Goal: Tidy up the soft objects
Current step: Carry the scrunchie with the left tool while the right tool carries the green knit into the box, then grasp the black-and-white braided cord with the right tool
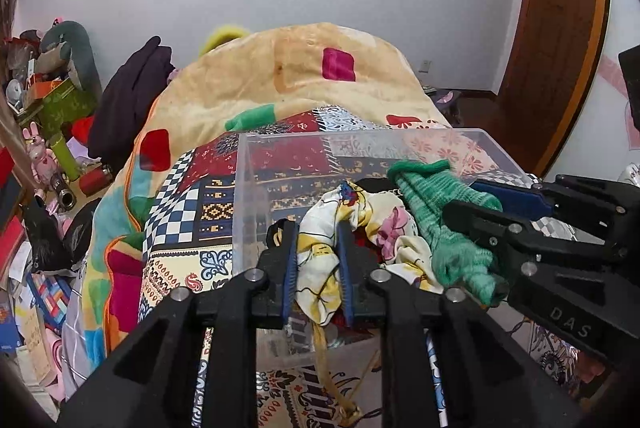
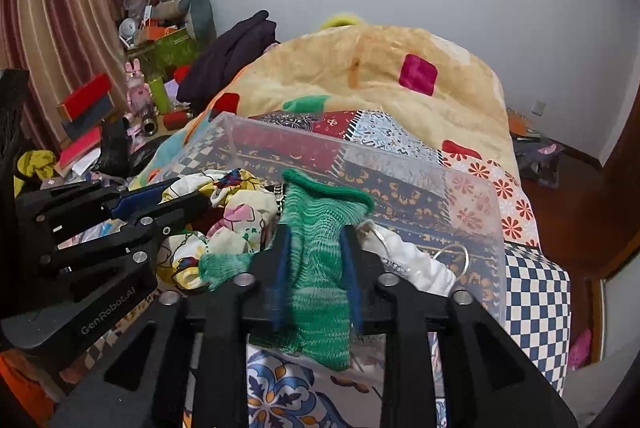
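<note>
A clear plastic box stands on the bed, also in the right wrist view. My left gripper is shut on a white floral cloth held over the box's near side; the cloth also shows in the right wrist view. My right gripper is shut on a green knitted sock, which shows beside the floral cloth in the left wrist view. The right gripper enters the left wrist view from the right. A white garment lies inside the box.
A patchwork bedspread and a heaped yellow blanket cover the bed. A cluttered side table with toys and boxes stands left. A dark garment lies by the blanket. A wooden door is at right.
</note>
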Available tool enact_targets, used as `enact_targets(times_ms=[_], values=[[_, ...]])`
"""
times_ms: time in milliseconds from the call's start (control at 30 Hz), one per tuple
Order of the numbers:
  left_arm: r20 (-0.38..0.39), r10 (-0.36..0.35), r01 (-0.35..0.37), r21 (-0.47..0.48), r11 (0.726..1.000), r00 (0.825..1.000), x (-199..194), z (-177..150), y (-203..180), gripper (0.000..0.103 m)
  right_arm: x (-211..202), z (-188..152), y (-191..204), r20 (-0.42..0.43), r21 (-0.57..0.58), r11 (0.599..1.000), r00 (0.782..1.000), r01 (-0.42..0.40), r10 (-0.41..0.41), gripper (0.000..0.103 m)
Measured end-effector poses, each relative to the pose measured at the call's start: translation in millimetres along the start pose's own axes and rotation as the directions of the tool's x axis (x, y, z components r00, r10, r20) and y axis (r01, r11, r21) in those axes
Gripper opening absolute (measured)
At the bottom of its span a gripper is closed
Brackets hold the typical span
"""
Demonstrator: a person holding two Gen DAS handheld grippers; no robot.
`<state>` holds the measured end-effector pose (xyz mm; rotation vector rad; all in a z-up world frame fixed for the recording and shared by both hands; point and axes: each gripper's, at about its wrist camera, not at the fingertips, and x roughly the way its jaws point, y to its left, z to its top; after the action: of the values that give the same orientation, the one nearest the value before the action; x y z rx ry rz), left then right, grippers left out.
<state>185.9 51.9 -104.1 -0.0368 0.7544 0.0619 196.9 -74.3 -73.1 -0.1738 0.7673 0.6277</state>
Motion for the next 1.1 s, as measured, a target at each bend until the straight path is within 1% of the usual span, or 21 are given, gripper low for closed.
enact_targets(times_ms=[33, 67, 100, 167, 200, 233, 267, 367, 500, 600, 733, 867, 933, 1033, 1100], values=[[0.004, -0.003, 0.003, 0.001, 1.0, 1.0, -2.2, -0.2, 0.0, 0.026, -1.8, 0.2, -1.3, -0.001, 0.001, 1.0, 1.0, -0.007, 0.007, 0.033], [0.011, -0.004, 0.004, 0.003, 1.0, 1.0, -5.3, -0.6, -0.2, 0.03, -5.7, -0.7, -2.6, 0.002, 0.003, 1.0, 1.0, -0.012, 0.012, 0.039], [0.016, -0.004, 0.004, 0.005, 1.0, 1.0, -7.5, -0.5, 0.3, 0.032, -10.7, -2.2, -4.3, 0.009, 0.005, 1.0, 1.0, -0.012, 0.012, 0.045], [0.033, 0.0, 0.0, 0.014, 1.0, 0.999, -15.6, -1.4, -0.4, 0.04, -19.0, -5.3, -7.7, 0.02, 0.003, 1.0, 1.0, -0.016, 0.016, 0.051], [0.042, 0.001, -0.002, 0.017, 1.0, 0.999, -19.1, -1.7, -0.4, 0.042, -25.1, -7.4, -9.3, 0.028, 0.003, 1.0, 0.999, -0.017, 0.017, 0.053], [0.052, 0.002, -0.003, 0.019, 1.0, 0.999, -23.6, -2.5, -0.6, 0.046, -29.5, -8.8, -10.1, 0.034, 0.004, 1.0, 0.999, -0.019, 0.019, 0.054], [0.062, -0.001, 0.0, 0.019, 1.0, 0.998, -28.1, -3.1, -0.3, 0.048, -34.1, -10.2, -11.9, 0.041, 0.008, 1.0, 0.999, -0.023, 0.022, 0.056], [0.086, -0.014, 0.011, 0.031, 0.999, 0.996, -41.4, -5.2, -2.1, 0.051, -54.3, -18.5, -16.3, 0.062, 0.009, 1.0, 0.998, -0.03, 0.029, 0.061], [0.123, -0.017, 0.011, 0.049, 0.999, 0.992, -59.1, -11.8, -6.6, 0.058, -80.8, -41.2, -22.3, 0.082, -0.004, 1.0, 0.997, 0.003, -0.003, 0.069], [0.137, -0.035, 0.028, 0.051, 0.998, 0.99, -69.6, -18.8, -9.4, 0.062, -87.6, -61.6, -28.2, 0.054, 0.0, 1.0, 0.998, 0.015, -0.015, 0.069], [0.147, -0.05, 0.041, 0.065, 0.997, 0.988, -81.5, -32.2, -15.7, 0.065, -80.5, -94.4, -35.5, -0.034, 0.008, 1.0, 0.999, 0.023, -0.023, 0.069], [0.143, -0.064, 0.054, 0.073, 0.996, 0.988, -88.3, -45.1, -20.0, 0.068, -69.0, -123.8, -39.8, -0.115, 0.0, 1.0, 0.993, 0.02, -0.02, 0.069], [0.13, -0.076, 0.068, 0.068, 0.995, 0.989, -88.5, -53.0, -20.9, 0.068, -60.1, -134.1, -41.7, -0.155, 0.0, 1.0, 0.988, 0.009, -0.009, 0.067], [0.109, -0.089, 0.083, 0.057, 0.995, 0.99, -85.5, -61.9, -21.2, 0.068, -52.2, -142.8, -41.6, -0.195, -0.016, 1.0, 0.981, 0.004, -0.007, 0.061], [0.096, -0.091, 0.086, 0.053, 0.995, 0.991, -82.9, -67.2, -20.9, 0.068, -46.2, -144.6, -40.2, -0.21, -0.024, 1.0, 0.978, -0.004, -0.001, 0.054]])
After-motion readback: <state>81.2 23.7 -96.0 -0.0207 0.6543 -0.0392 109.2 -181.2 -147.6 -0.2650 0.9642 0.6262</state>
